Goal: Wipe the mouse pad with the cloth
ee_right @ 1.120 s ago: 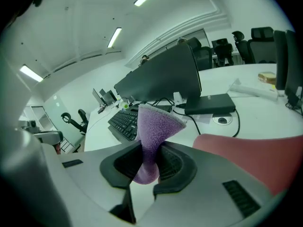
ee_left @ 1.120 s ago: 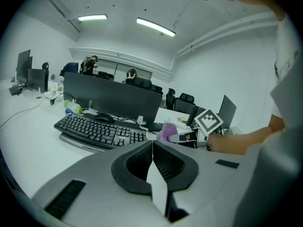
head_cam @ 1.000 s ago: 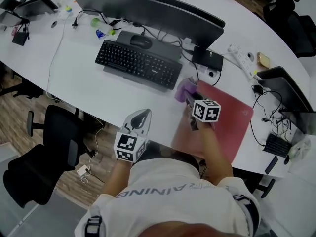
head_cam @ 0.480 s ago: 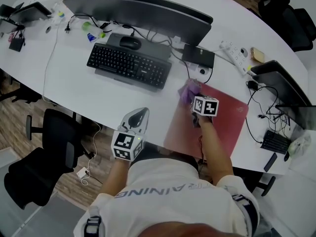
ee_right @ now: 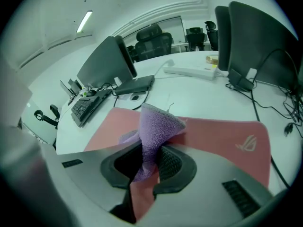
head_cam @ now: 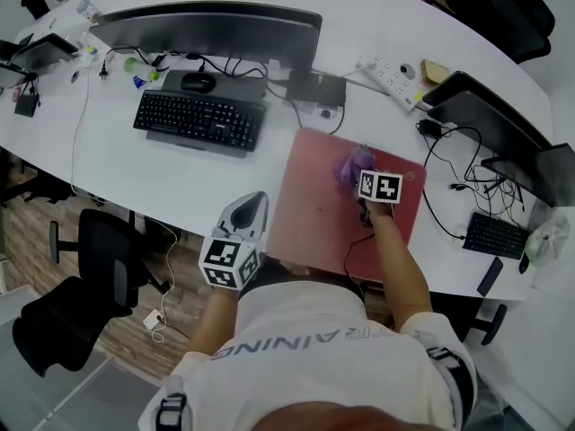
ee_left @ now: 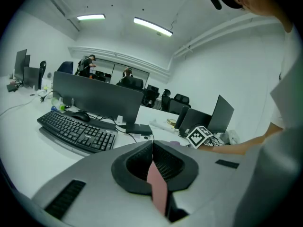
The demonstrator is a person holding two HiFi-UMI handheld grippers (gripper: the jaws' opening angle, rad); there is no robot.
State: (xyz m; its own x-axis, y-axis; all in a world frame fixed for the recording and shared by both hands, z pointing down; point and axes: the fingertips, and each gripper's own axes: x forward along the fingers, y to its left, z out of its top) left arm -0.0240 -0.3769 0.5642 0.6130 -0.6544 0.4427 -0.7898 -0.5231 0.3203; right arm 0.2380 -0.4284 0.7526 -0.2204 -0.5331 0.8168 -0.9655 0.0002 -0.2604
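Note:
A pink mouse pad lies on the white desk right of the keyboard; it also fills the right gripper view. My right gripper is over the pad's far right part, shut on a purple cloth. The cloth rises from between the jaws and drapes onto the pad. My left gripper hovers at the desk's near edge, left of the pad, with its jaws pressed together and nothing between them.
A black keyboard, mouse and monitor stand to the left. A power strip, laptops and cables crowd the right side. Office chairs stand by the near edge.
My right gripper has dragged the cloth from the pad's far left corner rightward across the pad. The head view has shifted. The left gripper has stayed by the desk edge.

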